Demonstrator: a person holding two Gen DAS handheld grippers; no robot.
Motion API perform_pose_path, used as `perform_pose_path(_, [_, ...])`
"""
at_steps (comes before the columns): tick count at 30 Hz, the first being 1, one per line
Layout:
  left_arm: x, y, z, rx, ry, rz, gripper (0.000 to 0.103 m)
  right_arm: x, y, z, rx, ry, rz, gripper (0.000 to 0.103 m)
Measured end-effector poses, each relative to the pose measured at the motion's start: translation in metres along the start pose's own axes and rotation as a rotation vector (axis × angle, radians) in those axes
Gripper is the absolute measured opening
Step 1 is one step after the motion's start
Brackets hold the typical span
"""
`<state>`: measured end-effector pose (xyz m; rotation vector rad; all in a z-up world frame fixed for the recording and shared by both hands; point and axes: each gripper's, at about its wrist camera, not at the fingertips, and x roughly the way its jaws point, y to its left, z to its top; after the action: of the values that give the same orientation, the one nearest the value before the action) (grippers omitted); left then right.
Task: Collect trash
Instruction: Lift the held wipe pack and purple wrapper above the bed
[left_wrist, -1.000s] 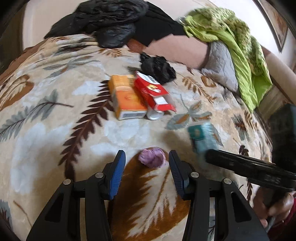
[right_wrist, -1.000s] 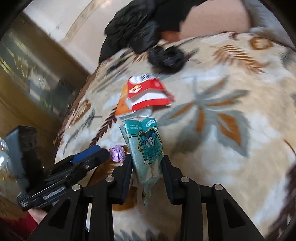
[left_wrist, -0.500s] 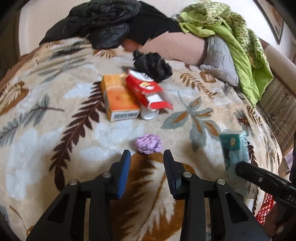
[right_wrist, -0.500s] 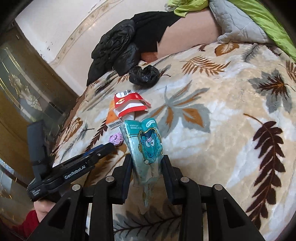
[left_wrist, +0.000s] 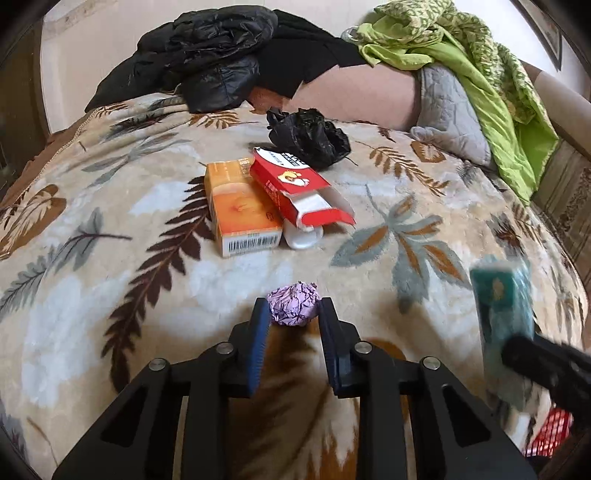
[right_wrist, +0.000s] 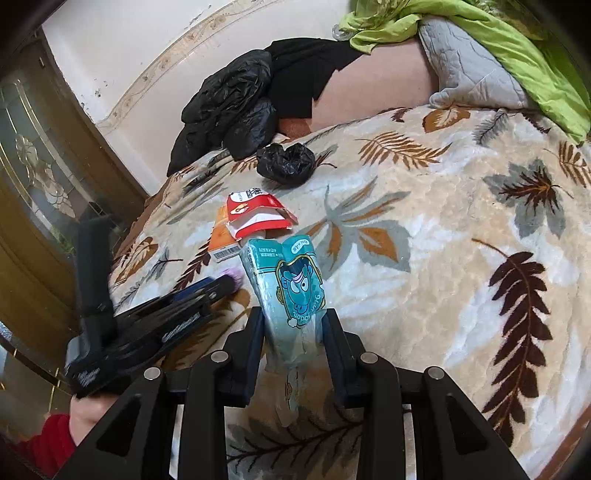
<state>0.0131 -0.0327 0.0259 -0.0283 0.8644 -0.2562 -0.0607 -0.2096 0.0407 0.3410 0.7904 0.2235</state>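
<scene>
A crumpled purple wrapper ball (left_wrist: 293, 308) lies on the leaf-patterned blanket (left_wrist: 110, 258). My left gripper (left_wrist: 293, 314) is closing on it, and both blue pads touch its sides at the fingertips. My right gripper (right_wrist: 293, 314) is shut on a teal snack packet (right_wrist: 291, 273) with a cartoon face, held upright above the blanket. In the left wrist view that packet (left_wrist: 498, 291) shows blurred at the right. The right wrist view shows the left gripper's fingers (right_wrist: 207, 290) reaching the purple ball (right_wrist: 232, 275).
Further back lie an orange box (left_wrist: 240, 206), an open red carton (left_wrist: 295, 188) over a white cap (left_wrist: 304, 236), and a balled black bag (left_wrist: 310, 136). A black jacket (left_wrist: 199, 62), grey pillow (left_wrist: 447, 110) and green cover (left_wrist: 480, 74) line the far edge.
The left jaws have narrowed onto the purple ball, which now sits between the fingertips. The right gripper has drawn away to the right with the teal packet.
</scene>
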Motion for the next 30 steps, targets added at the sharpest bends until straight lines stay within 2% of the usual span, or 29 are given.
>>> perform_pose_path(5, [-0.034, -0.011, -0.023, 0.037, -0.028, -0.012, 0.026, -0.011, 0.017, -0.007, -0.068, -0.052, -0.068, 0.034])
perform_pose_path(12, [-0.080, -0.024, -0.050, 0.100, -0.106, 0.055, 0.026, -0.025, 0.040, -0.025, -0.141, -0.090, -0.090, 0.034])
perform_pose_path(22, [-0.095, -0.016, -0.060, 0.077, -0.155, 0.130, 0.026, -0.038, 0.047, -0.037, -0.151, -0.109, -0.080, 0.034])
perform_pose_path(30, [-0.096, -0.015, -0.062, 0.069, -0.166, 0.145, 0.026, -0.046, 0.040, -0.038, -0.118, -0.121, -0.089, 0.034])
